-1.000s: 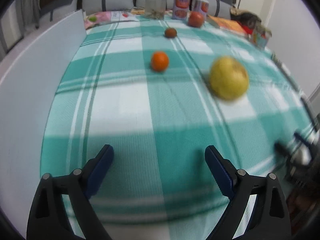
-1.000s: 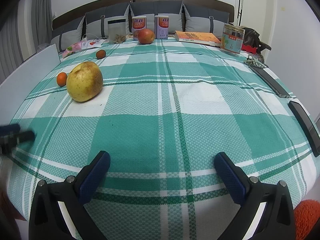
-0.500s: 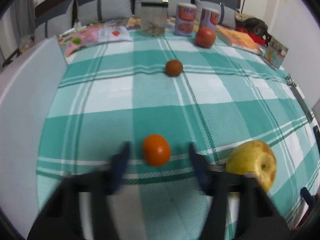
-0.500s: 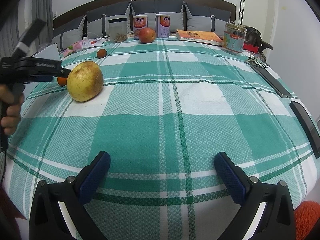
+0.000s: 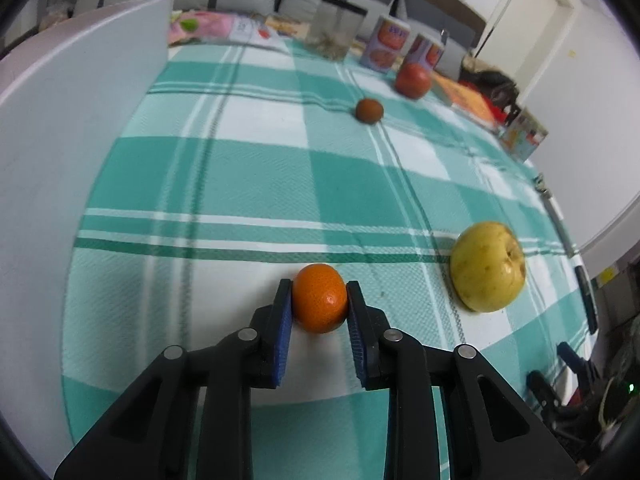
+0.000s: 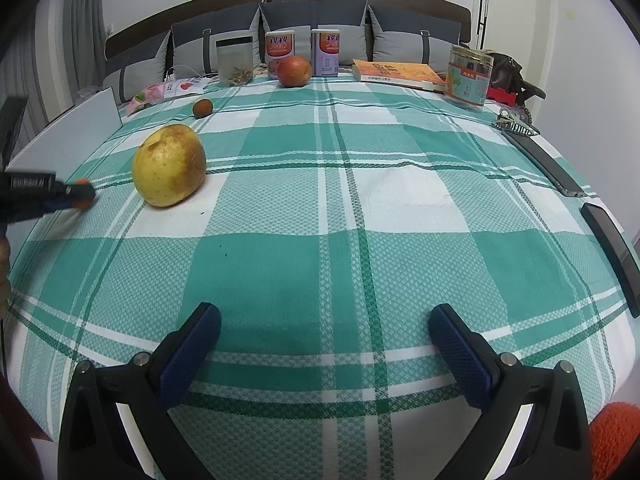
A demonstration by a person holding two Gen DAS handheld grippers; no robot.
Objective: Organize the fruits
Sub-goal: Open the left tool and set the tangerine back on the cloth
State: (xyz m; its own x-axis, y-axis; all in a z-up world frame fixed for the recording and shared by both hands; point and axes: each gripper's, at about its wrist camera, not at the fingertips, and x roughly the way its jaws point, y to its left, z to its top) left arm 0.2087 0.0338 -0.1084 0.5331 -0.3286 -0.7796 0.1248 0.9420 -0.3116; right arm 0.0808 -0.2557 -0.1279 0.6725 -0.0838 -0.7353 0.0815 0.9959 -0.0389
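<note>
Closed since before, left gripper (image 5: 319, 300) jaws pinch the tangerine (image 5: 320, 298).

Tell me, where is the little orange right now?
In the left wrist view, the little orange sits low and central, pinched in the left hand-held gripper, with the yellow pear to its right.

The left gripper (image 5: 319, 300), wide open and well short of the fruit a second ago, now sits with its blue pads (image 5: 283, 322) pressed against both sides of the small orange (image 5: 319, 298) on the checked cloth (image 5: 248, 184). From the right wrist view it now reaches in from the left edge, just beside the yellow pear (image 6: 169, 165), hiding most of the orange.
</note>
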